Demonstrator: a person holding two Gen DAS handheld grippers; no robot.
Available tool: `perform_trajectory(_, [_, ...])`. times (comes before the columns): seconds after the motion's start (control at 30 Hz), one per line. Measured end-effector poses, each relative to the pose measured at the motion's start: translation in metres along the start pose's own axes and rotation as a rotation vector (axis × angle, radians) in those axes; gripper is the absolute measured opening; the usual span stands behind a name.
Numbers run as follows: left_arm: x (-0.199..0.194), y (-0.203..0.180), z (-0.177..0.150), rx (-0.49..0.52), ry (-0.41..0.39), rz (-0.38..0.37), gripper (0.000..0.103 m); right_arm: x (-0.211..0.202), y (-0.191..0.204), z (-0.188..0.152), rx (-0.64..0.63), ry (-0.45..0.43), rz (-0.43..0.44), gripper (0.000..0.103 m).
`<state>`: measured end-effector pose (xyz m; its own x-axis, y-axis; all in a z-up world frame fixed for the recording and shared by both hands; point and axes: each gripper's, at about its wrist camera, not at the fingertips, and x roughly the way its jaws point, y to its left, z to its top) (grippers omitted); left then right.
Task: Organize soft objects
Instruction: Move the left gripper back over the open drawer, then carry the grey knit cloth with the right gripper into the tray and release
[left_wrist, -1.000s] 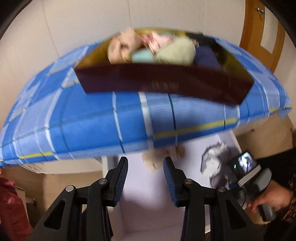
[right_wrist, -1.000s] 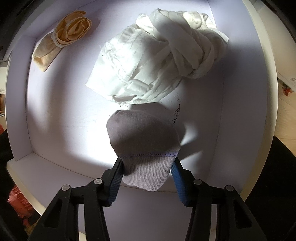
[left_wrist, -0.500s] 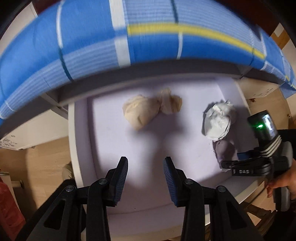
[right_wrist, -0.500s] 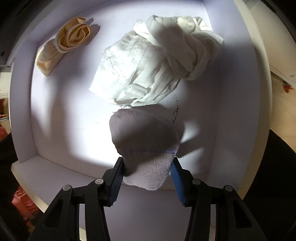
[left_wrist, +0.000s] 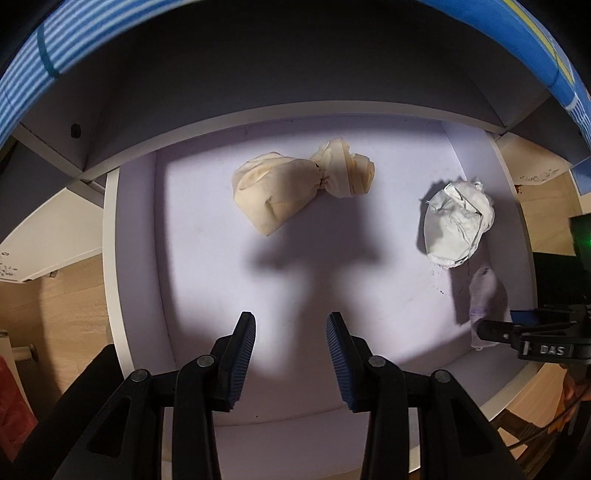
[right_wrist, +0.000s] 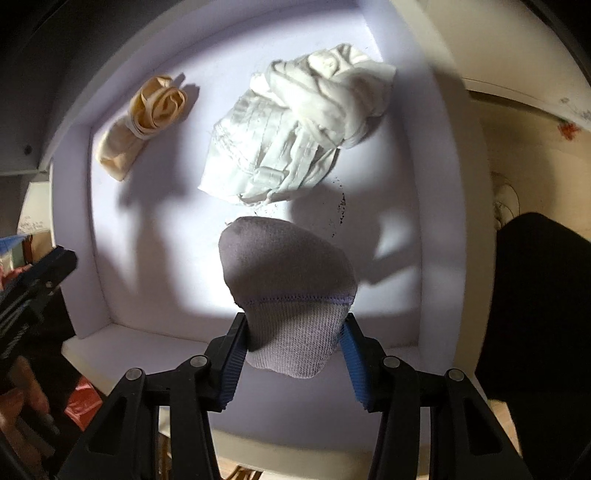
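Your right gripper (right_wrist: 293, 334) is clamped on a grey sock (right_wrist: 288, 273) by its ribbed cuff end, toe pointing forward and down into the white drawer (right_wrist: 439, 229), likely so the bulk hangs free and lands first when you let go. The sock sits low over the drawer floor near the front right corner; can't tell if the toe is touching the floor yet. Your left gripper (left_wrist: 290, 345) is spread apart and holds nothing, hovering over the front middle of the drawer, probably parked there to keep out of the right side's way or ready for the next pick. The drawer is pulled out from under a bed with a blue striped cover (left_wrist: 22, 85), which is why the top of the left view is dark. Contents: 3 soft items counting the one you hold. 1 is a beige rolled bundle (left_wrist: 295, 188) toward the back, left of centre, knotted in the middle so it stays compact. 2 is a white crumpled garment (right_wrist: 295, 129) at the back right, just beyond the sock, loosely twisted on itself, not folded. Bundle and garment lie well apart. Some dark specks (right_wrist: 341, 210) dot the floor beside the garment. Judgement: placing step for the sock is nearly done, release comes next.
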<state>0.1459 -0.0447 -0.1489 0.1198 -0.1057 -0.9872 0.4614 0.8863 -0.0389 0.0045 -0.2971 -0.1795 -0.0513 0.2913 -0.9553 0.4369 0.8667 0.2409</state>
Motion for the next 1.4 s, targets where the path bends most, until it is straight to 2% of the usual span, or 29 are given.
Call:
perform_trajectory(0.23, [0.001,-0.001,0.003,-0.021,-0.006,-0.019,0.04,-0.041,-0.027,-0.008,0.081,-0.076,0.113,0.05])
perform_trajectory(0.47, [0.004,-0.007,0.005,-0.014,-0.003,-0.039,0.04,-0.07,-0.036,-0.013,0.121,-0.104,0.157,0.05])
perform_trajectory(0.67, [0.006,-0.004,0.005,-0.038,0.007,-0.052,0.04,-0.081,-0.022,-0.018,0.12,-0.117,0.193,0.05])
perform_trajectory(0.83, [0.008,-0.002,0.005,-0.052,0.013,-0.05,0.04,-0.102,-0.005,-0.017,0.094,-0.168,0.22,0.05])
perform_trajectory(1.1, [0.009,-0.001,0.005,-0.068,0.015,-0.047,0.04,-0.171,0.017,-0.014,0.018,-0.277,0.24,0.05])
perform_trajectory(1.4, [0.008,-0.002,0.005,-0.071,0.015,-0.056,0.04,-0.246,0.066,-0.005,-0.109,-0.401,0.241,0.05])
